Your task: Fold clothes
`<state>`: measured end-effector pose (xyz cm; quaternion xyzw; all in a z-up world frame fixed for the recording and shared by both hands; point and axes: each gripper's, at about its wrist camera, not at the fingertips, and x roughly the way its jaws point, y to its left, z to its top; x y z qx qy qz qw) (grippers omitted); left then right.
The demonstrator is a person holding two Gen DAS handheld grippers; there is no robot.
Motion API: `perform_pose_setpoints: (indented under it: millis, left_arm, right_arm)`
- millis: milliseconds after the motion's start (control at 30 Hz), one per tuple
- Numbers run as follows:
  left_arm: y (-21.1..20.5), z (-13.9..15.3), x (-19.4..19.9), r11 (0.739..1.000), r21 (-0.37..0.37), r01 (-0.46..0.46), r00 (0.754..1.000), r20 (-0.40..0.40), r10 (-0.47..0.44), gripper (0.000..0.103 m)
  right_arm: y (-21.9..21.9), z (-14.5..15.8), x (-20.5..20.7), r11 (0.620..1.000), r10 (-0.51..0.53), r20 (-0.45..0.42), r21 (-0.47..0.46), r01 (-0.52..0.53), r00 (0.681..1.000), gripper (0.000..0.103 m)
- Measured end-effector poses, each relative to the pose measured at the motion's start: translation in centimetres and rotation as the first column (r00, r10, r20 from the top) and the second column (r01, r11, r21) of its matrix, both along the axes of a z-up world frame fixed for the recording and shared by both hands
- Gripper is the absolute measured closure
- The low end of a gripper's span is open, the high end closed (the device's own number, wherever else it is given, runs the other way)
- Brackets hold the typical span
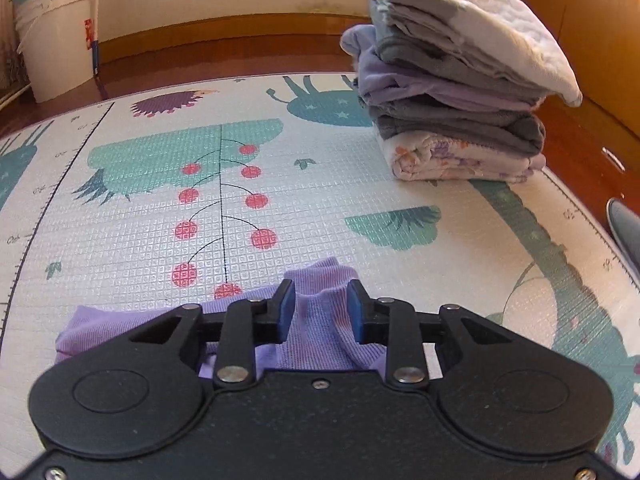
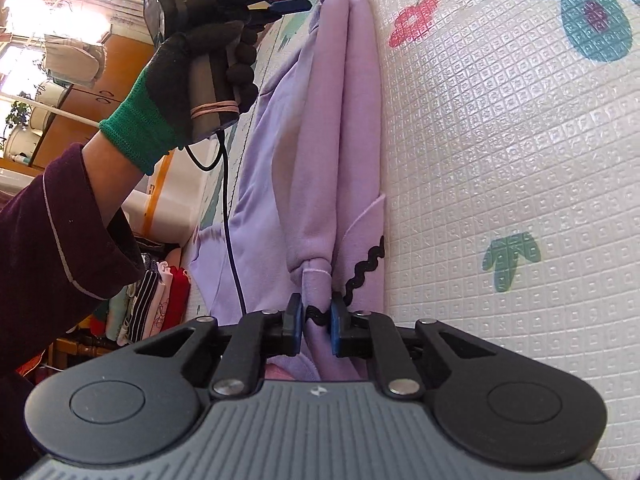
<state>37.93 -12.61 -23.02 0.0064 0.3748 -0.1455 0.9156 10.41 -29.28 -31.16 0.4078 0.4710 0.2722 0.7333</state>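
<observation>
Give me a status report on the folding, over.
Left gripper open, straddling the lilac garment. Right gripper shut on its black-trimmed edge. Garment lies long on the play mat. Folded stack off to the side, nothing blocking.

The lilac garment (image 2: 320, 152) is soft matt knit cloth with ribbed edging and black wavy braid trim (image 2: 366, 268). The play mat (image 1: 320, 208) is embossed foam with a slight sheen. The left gripper (image 1: 321, 312) is matt black plastic with metal pivot pins and blue pads (image 1: 286, 312).
</observation>
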Motion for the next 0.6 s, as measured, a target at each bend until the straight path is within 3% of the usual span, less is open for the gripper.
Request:
perform_pose_setpoints:
  millis: [67, 267, 300, 433, 500, 567, 600]
  left_arm:
    - [2.7, 0.1, 0.1, 0.993, -0.104, -0.06, 0.998, -0.042, 0.056, 0.077]
    - [4.4, -2.7, -0.3, 0.985, -0.163, -0.063, 0.985, -0.171, 0.034, 0.077]
    - [4.5, -2.8, -0.4, 0.982, -0.179, -0.064, 0.985, -0.172, 0.033, 0.093]
    - [5.9, 0.1, -2.6, 0.967, -0.226, -0.116, 0.993, -0.057, 0.106, 0.096]
    - [5.8, 0.0, -2.5, 0.975, -0.193, -0.114, 0.993, -0.054, 0.106, 0.097]
    - [4.6, -1.4, -1.6, 0.994, -0.067, -0.09, 0.992, -0.09, 0.083, 0.095]
    - [4.6, -1.6, -1.5, 0.996, -0.052, -0.079, 0.994, -0.081, 0.075, 0.095]
  right_arm:
    - [-0.5, -0.4, -0.2, 1.0, -0.009, -0.011, 0.019, 0.009, 1.0, 0.089]
    - [-1.5, -1.1, -0.3, 0.999, -0.021, -0.024, 0.049, 0.022, 0.999, 0.089]
    - [-1.5, -1.2, -0.3, 0.998, -0.021, -0.025, 0.05, 0.023, 0.999, 0.089]
    - [-1.7, -1.2, -0.1, 0.999, -0.021, -0.025, 0.048, 0.023, 0.999, 0.089]
    - [-1.8, -1.2, -0.2, 0.999, -0.021, -0.025, 0.049, 0.022, 0.999, 0.089]
    - [-2.1, -1.3, -0.3, 0.999, -0.019, -0.026, 0.047, 0.02, 0.999, 0.089]
    - [-1.8, -1.3, -0.3, 0.999, -0.017, -0.027, 0.045, 0.019, 0.999, 0.089]
